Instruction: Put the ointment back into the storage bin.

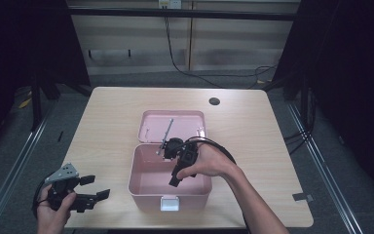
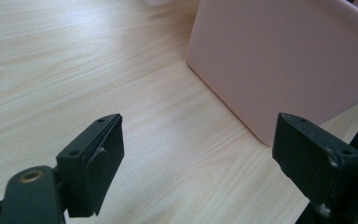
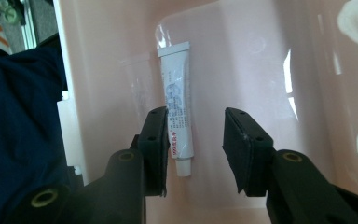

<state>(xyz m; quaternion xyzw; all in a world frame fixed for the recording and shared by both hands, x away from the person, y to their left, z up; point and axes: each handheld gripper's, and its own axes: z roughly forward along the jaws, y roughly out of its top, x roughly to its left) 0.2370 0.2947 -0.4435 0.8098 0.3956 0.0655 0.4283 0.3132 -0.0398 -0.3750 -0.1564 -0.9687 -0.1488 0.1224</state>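
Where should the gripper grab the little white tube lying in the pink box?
Probably across the middle of the white tube, coming straight down from above. It lies flat on the floor of the pink box, so only its long sides are free for the pads. The right gripper is above it, jaws open, tube beside the left pad.

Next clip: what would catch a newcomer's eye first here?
The open pink box in the middle of the light wooden table, its lid folded back, draws the eye first. The right gripper reaches down into it, jaws apart above a white tube lying on the box floor. At the table's near left edge, the left gripper is held open with nothing between its jaws.
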